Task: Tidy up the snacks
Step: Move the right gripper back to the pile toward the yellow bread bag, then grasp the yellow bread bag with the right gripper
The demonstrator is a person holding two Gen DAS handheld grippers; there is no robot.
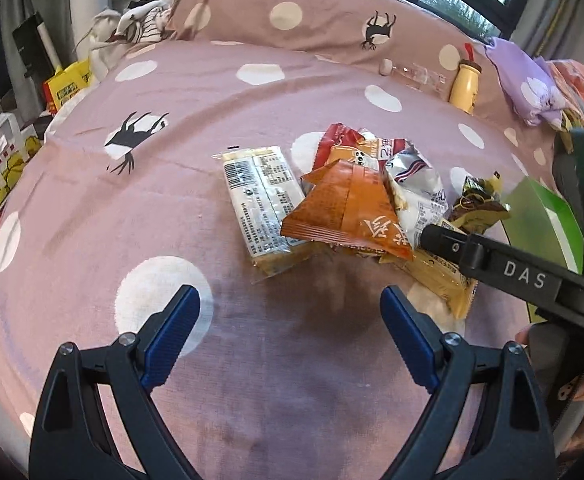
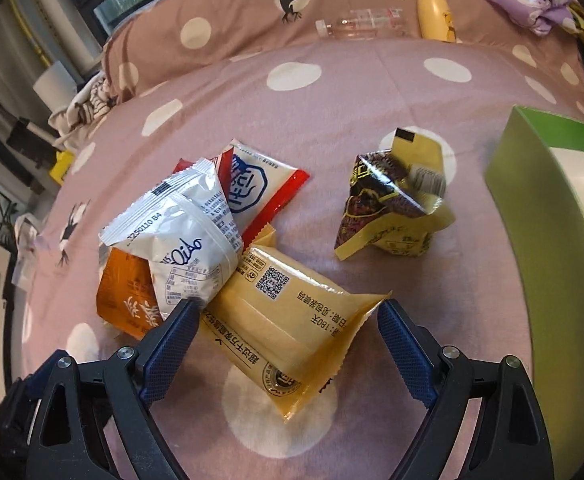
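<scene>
Hovering over pink polka-dot bedsheet [image 1: 140,216]: left gripper [image 1: 290,308], blue-padded fingers [image 1: 172,332] spread wide, nothing between them but bare cloth. Beyond the fingertips, straight ahead: long clear-wrapped pale biscuit bar [image 1: 260,204], lying flat, well clear of the pads. Ahead and to the right of the right-hand finger: crumpled orange foil packet [image 1: 344,208], overlapping the bar's right edge and topping the snack heap. Further right in the same view: black arm of right gripper [image 1: 436,236], tip resting over the heap near white packet [image 1: 416,196].

Right gripper [image 2: 284,312], from own wrist view: fingers [image 2: 404,344] likewise wide apart, gripping nothing. Between the fingertips and slightly ahead: flat yellow plastic snack pouch with QR code [image 2: 292,320], its lower corner reaching in between the pads; contact with either pad not clear. Left-hand fingertip just at the edge of white crinkled plastic packet with blue script [image 2: 188,240]; touching or only overlapping in view, cannot tell. Under that: orange packet [image 2: 124,292]. Behind it: white-and-red sachet [image 2: 260,188]. Ahead of the right-hand finger, apart from the heap: dark patterned yellow-edged bag [image 2: 388,208], standing crumpled. Far right of that finger: green open cardboard box [image 2: 532,216], white inside.
</scene>
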